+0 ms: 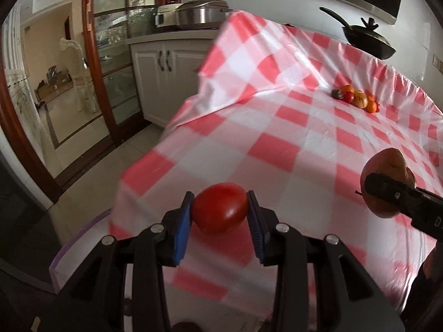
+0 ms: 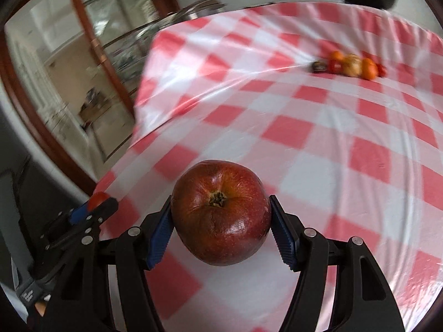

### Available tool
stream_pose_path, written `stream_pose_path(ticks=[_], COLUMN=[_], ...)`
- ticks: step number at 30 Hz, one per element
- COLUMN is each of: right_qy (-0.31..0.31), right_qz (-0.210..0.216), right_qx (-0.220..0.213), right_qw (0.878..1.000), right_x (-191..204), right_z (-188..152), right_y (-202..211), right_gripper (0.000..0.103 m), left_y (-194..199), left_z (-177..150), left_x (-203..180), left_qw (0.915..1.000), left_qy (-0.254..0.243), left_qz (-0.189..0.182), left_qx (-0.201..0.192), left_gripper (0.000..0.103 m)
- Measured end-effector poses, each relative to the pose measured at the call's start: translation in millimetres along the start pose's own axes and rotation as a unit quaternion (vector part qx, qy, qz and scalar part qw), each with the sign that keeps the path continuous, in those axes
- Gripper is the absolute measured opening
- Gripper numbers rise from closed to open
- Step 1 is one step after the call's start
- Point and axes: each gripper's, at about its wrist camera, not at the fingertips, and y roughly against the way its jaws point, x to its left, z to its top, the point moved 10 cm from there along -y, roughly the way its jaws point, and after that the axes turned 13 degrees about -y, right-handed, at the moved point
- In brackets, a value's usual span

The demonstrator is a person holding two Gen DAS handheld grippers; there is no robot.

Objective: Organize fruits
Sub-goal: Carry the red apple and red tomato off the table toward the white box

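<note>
Red-and-white checked plastic cloth (image 1: 277,127) covers the whole worktop, and almost all of it lies bare. Far across it, near the back edge, a short row of small round fruits (image 1: 357,98) sits close together: orange ones, red ones, a tan one and a dark one at the left end, some touching their neighbours. That row reads as the part of the sorting already done.

Two more fruits are in the air. The left gripper (image 1: 220,211) has its blue-padded jaws closed narrowly on a smooth red tomato (image 1: 220,211), both pads pressing its sides, above the near corner of the cloth. The right gripper (image 2: 221,215) holds a large dark red apple (image 2: 221,213) with its blossom end facing the camera; its jaws stand wider because the apple is broad, and both pads bear on it. From the left wrist view the apple (image 1: 387,182) shows beside and ahead of the tomato, well short of the row.

No other loose fruit shows on the cloth in either view, so these two may be the last to place, though the near side behind the grippers is hidden. What is left, as I judge it, is to carry both across the bare cloth and set them down at the row, probably extending it at one end. The apple, being round and heavy, could roll on the slick, wrinkled plastic and knock the small fruits out of line.

Beyond the worktop stand a black lidded frying pan (image 1: 368,37) and a steel pot (image 1: 202,13), not part of the job.
</note>
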Motion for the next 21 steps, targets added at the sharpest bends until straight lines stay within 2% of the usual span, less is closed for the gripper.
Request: stream_pose_path(ticks=[10, 16, 21], right_qy=[0.106, 0.168, 0.219], right_qz=[0.05, 0.082, 0.108], right_qx=[0.042, 0.066, 0.096], right_qw=[0.992, 0.98, 0.965], right_x=[80.3, 121.3, 147.8], right_z=[-51.5, -87.7, -124.5], right_y=[-7.1, -8.2, -11.2], right_gripper=[0.064, 0.064, 0.064], left_y=[18.4, 24.1, 13.6], left_z=[-51.4, -81.8, -112.9], left_x=[57.9, 90.7, 116.1], left_qw=[0.9988, 0.9966, 0.9933], left_qy=[0.038, 0.05, 0.07], left_qz=[0.028, 0.06, 0.075], left_qx=[0.015, 0.025, 0.053], left_gripper=[0.038, 0.038, 0.038])
